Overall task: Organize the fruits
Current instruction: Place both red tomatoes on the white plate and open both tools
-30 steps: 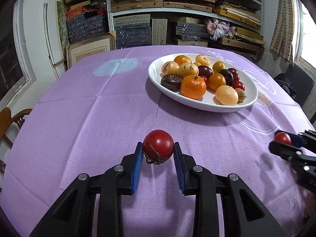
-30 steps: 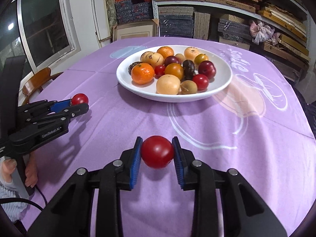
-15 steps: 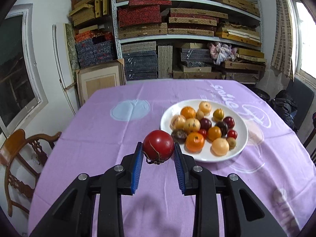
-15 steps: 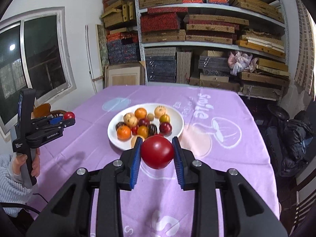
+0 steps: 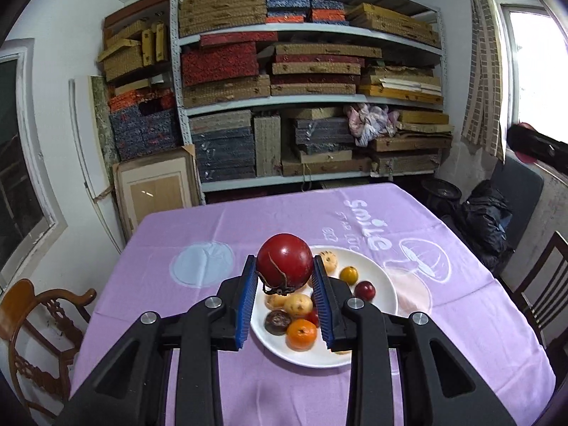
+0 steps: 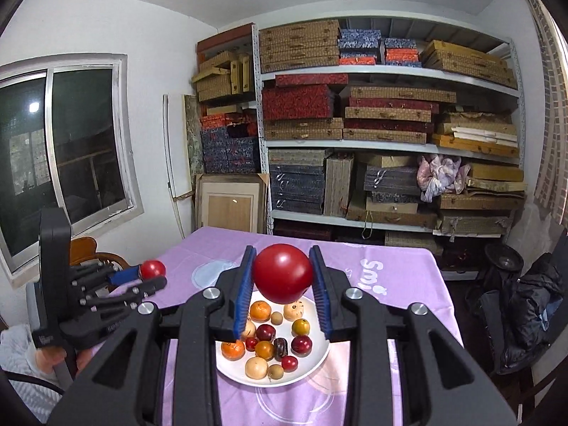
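Holding one red fruit in each claw, the left claw (image 5: 284,277) clamped on a stemmed fruit (image 5: 284,263) and the right claw (image 6: 282,277) on a smooth one (image 6: 282,272), we are high above the plate (image 6: 316,360) on the counter (image 5: 213,227). The round skins could slip from the blue pads, and a fruit falling from this height may bruise or knock the piled fruits off the plate.

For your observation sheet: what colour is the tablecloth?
Lilac purple with pale printed shapes; the tablecloth shows best in the left wrist view.
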### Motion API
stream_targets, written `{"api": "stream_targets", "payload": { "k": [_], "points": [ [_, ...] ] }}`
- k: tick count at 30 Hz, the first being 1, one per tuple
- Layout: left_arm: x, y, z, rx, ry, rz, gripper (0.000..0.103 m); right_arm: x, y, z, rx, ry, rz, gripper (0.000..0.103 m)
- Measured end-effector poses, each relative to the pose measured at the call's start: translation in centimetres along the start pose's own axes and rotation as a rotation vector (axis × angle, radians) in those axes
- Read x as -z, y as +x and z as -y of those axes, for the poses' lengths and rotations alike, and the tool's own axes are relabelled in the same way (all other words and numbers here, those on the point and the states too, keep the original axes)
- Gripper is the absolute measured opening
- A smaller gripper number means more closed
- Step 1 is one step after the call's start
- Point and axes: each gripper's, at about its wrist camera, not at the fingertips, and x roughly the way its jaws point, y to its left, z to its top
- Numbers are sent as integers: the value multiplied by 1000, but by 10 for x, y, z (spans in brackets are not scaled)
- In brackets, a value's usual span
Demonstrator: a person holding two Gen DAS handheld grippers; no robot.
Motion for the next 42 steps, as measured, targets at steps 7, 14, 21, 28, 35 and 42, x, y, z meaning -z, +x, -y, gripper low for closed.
{"api": "stream_targets", "payload": {
  "k": [7, 14, 21, 28, 35, 42],
  "points": [
    [67, 103, 29, 98, -38, -213, 31, 49, 145, 1, -29, 67, -224, 30],
    [101, 152, 19, 114, -106, -296, 31, 99, 243, 5, -29, 115, -381, 30],
    [106, 153, 31, 108, -57, -274, 31, 138, 281, 21, -2, 94, -454, 30],
    [112, 151, 27, 111, -72, -280, 31, 153, 291, 20, 2, 44, -461, 30],
    [116, 146, 31, 86, -56, -263, 40, 156, 294, 10, -7, 15, -465, 30],
    [117, 146, 31, 83, -55, -256, 42, 158, 296, 6, -4, 6, -472, 30]
  ]
}}
